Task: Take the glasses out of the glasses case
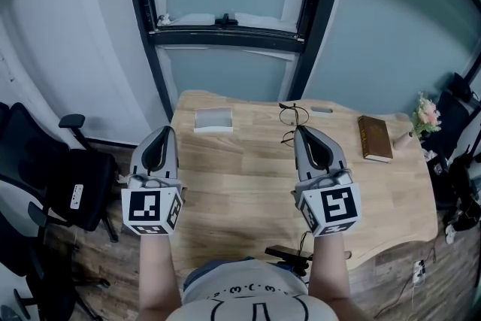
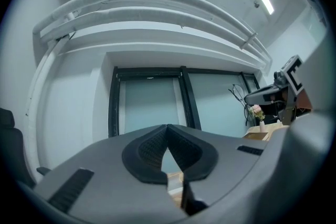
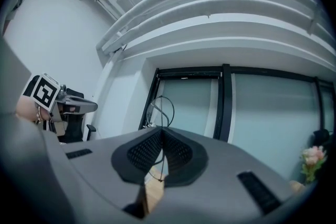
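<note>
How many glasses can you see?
1. The glasses are pinched in the right gripper, held up over the table. Another pair could be hidden in the case on the table; its inside doesn't show.

brown book [image 1: 374, 137], flowers [image 1: 427, 115] on table [image 1: 240, 184]; chair [image 1: 68, 184] left

lots of bare tabletop [image 1: 240, 184] mid-table, glasses case [image 1: 213, 119] near the far edge, book [image 1: 374, 137] and flowers [image 1: 426, 115] crowding the right end

Probably office: desk [image 1: 233, 177], swivel chair [image 1: 75, 188]
</note>
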`<state>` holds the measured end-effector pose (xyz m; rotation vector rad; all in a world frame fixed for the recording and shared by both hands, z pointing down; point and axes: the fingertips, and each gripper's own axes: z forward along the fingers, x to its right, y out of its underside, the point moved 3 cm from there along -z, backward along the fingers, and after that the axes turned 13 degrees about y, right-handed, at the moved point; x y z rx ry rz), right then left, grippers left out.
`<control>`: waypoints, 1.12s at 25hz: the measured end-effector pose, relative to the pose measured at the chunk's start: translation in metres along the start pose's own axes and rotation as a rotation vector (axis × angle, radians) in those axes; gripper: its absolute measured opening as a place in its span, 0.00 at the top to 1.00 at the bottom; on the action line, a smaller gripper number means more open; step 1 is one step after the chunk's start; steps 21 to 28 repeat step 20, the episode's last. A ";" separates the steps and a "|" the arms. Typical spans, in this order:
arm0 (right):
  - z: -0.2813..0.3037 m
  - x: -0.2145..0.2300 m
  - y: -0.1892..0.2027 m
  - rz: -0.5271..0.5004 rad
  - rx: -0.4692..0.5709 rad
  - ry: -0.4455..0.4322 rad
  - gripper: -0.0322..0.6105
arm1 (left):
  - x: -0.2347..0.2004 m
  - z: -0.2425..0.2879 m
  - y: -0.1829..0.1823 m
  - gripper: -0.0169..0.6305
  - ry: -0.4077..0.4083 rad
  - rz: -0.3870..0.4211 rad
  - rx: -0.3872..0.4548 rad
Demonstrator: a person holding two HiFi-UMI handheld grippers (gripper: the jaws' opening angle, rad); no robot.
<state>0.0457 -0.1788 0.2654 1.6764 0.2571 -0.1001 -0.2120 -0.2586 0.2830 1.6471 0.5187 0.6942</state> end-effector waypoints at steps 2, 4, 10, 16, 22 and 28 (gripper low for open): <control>0.000 0.003 0.001 0.006 -0.006 0.005 0.93 | 0.000 0.001 -0.001 0.95 -0.004 0.003 -0.002; 0.000 0.007 0.001 0.014 -0.011 0.009 0.93 | 0.001 0.002 -0.001 0.95 -0.006 0.007 -0.004; -0.003 0.015 0.005 0.023 -0.020 0.006 0.93 | 0.009 0.006 0.001 0.95 -0.006 0.009 -0.012; -0.002 0.016 0.009 0.022 -0.036 -0.006 0.93 | 0.013 0.011 0.005 0.95 0.003 0.008 -0.031; 0.000 0.012 0.010 0.013 -0.043 -0.022 0.93 | 0.012 0.013 0.007 0.95 0.006 0.008 -0.044; 0.000 0.012 0.010 0.013 -0.043 -0.022 0.93 | 0.012 0.013 0.007 0.95 0.006 0.008 -0.044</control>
